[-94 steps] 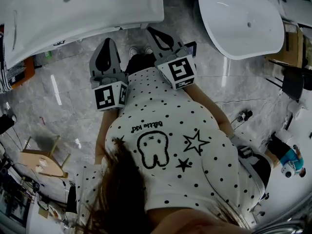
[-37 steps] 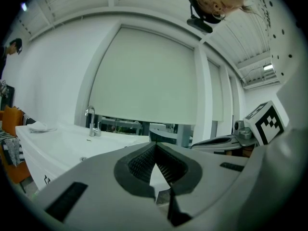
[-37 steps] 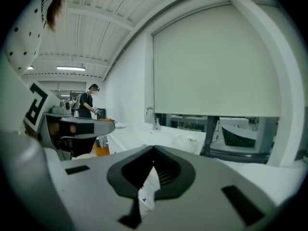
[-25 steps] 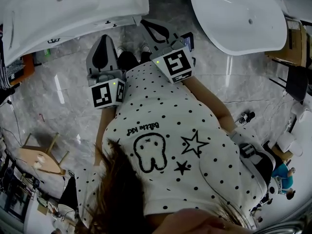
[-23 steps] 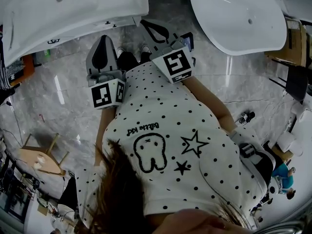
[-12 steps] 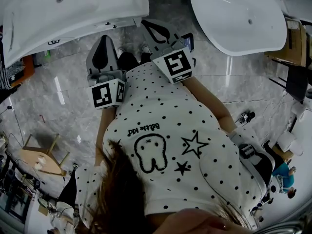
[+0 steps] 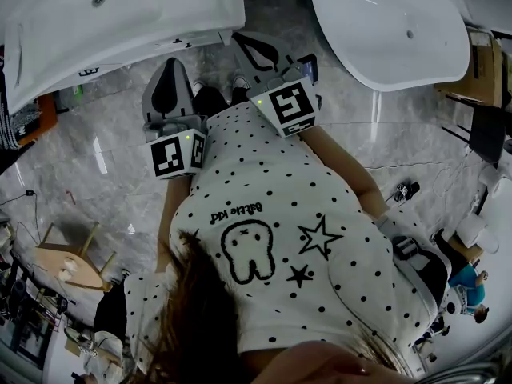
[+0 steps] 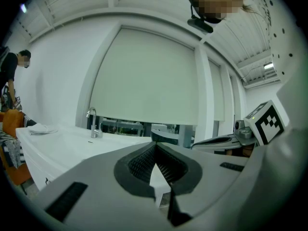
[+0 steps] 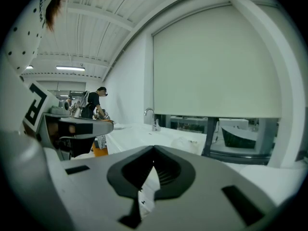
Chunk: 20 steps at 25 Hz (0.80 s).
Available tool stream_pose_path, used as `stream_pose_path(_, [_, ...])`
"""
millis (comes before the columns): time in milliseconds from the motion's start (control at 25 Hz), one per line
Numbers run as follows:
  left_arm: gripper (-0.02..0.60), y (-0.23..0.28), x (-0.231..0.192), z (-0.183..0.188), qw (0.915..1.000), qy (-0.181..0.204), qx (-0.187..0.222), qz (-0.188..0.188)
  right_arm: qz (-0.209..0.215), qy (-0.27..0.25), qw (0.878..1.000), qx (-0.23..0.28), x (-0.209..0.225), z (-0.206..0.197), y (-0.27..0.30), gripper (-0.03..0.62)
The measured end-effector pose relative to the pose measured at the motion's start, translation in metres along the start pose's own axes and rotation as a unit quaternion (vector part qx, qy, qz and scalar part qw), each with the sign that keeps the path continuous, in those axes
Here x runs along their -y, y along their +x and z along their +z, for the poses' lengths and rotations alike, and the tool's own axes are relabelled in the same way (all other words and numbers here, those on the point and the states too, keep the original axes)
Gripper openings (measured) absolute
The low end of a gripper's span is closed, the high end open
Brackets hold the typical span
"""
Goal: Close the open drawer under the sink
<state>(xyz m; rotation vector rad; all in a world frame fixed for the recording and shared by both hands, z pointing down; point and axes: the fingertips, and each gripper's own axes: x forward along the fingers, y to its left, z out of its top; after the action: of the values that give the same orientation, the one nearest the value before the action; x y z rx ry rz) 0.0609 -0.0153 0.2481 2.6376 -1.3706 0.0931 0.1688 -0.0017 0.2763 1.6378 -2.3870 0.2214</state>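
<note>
The white sink counter (image 7: 120,14) runs across the top left of the head view, and its chrome faucet (image 8: 94,124) stands in the left gripper view. No open drawer can be made out beneath it in any view. My left gripper (image 7: 170,64) is held level in front of my dotted shirt, pointing at the counter's edge, with its jaws shut on nothing (image 8: 155,144). Beside it my right gripper (image 7: 240,38) points the same way, and its jaws also meet at the tips with nothing between them (image 9: 154,148). Neither gripper touches the counter.
A white bathtub (image 7: 384,30) lies at the top right above grey marble floor (image 7: 96,174). A wooden stool (image 7: 68,258) stands at the lower left. A person (image 9: 94,105) stands at the far end of the counter. Cables and small gear lie on the floor at the right (image 7: 400,190).
Over the last second both grippers have kept still. Against the oldest frame, the head view has shifted slightly, with counter and grippers sitting a little further left.
</note>
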Motion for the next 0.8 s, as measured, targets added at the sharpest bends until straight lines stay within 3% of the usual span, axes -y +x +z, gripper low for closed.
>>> stream_pose_path(800, [0.005, -0.0008, -0.0008, -0.0004, 1.0, -0.007, 0.004, 0.004, 0.005, -0.01, 1.0, 0.001, -0.0014, 0.0017, -0.0013, 0.014])
